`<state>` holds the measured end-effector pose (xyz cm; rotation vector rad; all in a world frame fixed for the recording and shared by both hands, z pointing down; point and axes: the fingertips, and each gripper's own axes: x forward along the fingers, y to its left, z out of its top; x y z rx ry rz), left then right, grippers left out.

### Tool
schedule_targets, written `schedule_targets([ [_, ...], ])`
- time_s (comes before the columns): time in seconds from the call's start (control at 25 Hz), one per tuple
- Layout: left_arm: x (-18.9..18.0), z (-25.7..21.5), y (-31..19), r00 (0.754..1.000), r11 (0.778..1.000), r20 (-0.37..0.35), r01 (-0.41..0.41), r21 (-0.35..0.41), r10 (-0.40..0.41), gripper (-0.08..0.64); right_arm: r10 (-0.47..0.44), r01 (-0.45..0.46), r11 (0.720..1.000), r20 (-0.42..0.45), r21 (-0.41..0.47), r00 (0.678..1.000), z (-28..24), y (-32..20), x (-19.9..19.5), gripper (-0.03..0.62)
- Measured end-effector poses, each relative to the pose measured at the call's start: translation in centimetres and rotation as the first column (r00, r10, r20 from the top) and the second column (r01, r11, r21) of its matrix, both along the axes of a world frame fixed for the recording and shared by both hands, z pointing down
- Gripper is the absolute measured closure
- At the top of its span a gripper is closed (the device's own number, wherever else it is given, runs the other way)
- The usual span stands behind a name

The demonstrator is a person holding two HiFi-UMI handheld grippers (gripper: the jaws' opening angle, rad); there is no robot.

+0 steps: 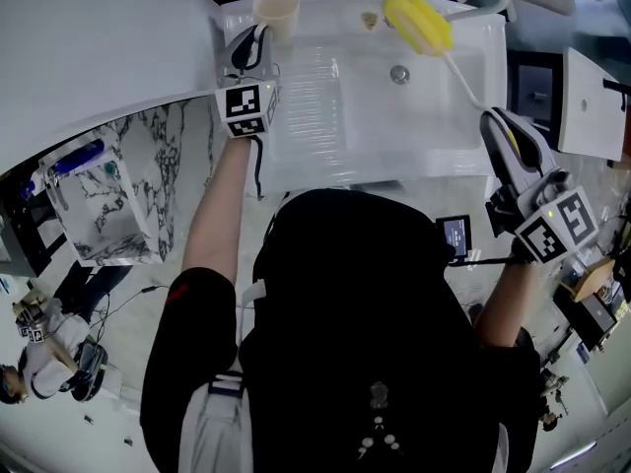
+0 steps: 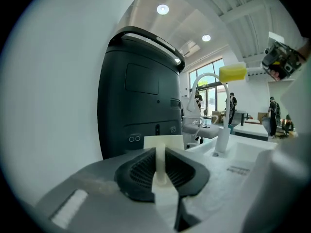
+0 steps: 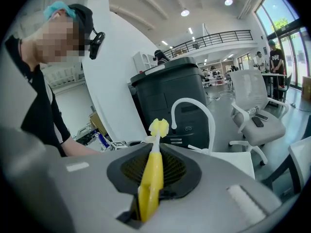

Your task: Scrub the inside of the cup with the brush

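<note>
Left tongs [image 1: 260,35] pinch the cup [image 1: 276,10] wall; right tongs [image 1: 496,124] clamp the brush [image 1: 418,20] handle, its head well ahead of them, apart from the cup. Thin-wall grip may slip under scrubbing pressure, tipping the cup.

Glossy white sink [image 1: 315,116], matt cup [image 1: 276,10], spongy brush [image 1: 417,20]

No legible text, brand or number recorded in any view.
- Cube on left gripper [image 1: 254,39]: black-white square marker pattern [image 1: 245,106] noted; coded, no characters.
- Cube on right gripper [image 1: 496,121]: same kind of marker [image 1: 559,227] noted.
- Sink rim: small grey printed label [image 2: 240,170] seen, too small to be read.
- Small dark screen [image 1: 454,232]: content not resolved.
</note>
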<state>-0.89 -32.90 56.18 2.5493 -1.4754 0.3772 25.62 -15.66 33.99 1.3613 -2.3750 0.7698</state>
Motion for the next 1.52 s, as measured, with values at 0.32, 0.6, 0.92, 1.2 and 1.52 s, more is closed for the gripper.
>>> schedule_targets([
  [0.32,0.1,2.3,-1.3,0.997,0.998,0.051,0.052,0.025,-0.054,0.515,0.067,-0.067,0.998,0.013,-0.021,0.998,0.7,2.1,-0.1,0.551],
  [0.6,0.4,3.6,-0.8,0.996,0.998,0.064,0.058,0.028,-0.06,0.515,0.102,-0.101,0.995,0.023,-0.023,0.995,0.7,3.0,0.3,0.551],
  [0.92,-0.2,3.7,-0.5,0.997,0.998,0.057,0.057,0.024,-0.058,0.514,0.115,-0.114,0.993,0.033,-0.027,0.993,1.1,4.2,-0.3,0.551],
  [1.2,-0.7,4.5,0.0,0.995,0.997,0.069,0.076,-0.002,-0.076,0.514,0.133,-0.132,0.991,0.035,-0.027,0.991,1.2,5.2,-0.2,0.551],
  [1.52,-1.5,5.8,0.7,0.992,0.993,0.081,0.102,-0.056,-0.098,0.508,0.144,-0.143,0.989,0.038,-0.021,0.989,1.2,6.2,-0.2,0.551],
])
